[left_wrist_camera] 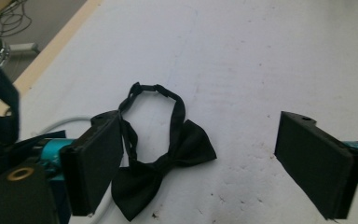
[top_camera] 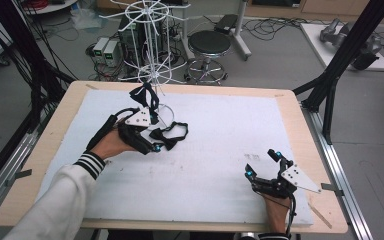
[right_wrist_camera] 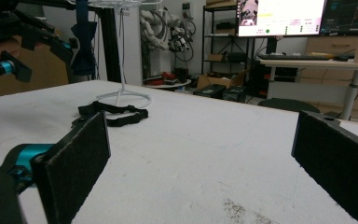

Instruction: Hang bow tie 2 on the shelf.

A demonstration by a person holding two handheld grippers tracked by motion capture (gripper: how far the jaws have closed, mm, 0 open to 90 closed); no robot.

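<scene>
Black bow tie [left_wrist_camera: 165, 163] lies flat on the white table cover [top_camera: 220, 150], strap looped out behind it, just beside the wire rack's [top_camera: 152, 60] base. Left gripper [top_camera: 152, 142] hovers over it, jaws spread wide, nothing clamped: tie sits between them, nearer one pad. Right gripper [top_camera: 265, 165] well apart near the table's near edge, jaws spread, empty.

Two bow ties [left_wrist_camera: 161, 175] (one hanging), one wire rack [top_camera: 152, 55].

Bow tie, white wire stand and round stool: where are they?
bow tie [left_wrist_camera: 168, 172], left gripper view, on the bow's knot.
white wire stand [top_camera: 152, 52], high view, on its upright pole.
round stool [top_camera: 209, 43], high view, on its black seat.
</scene>
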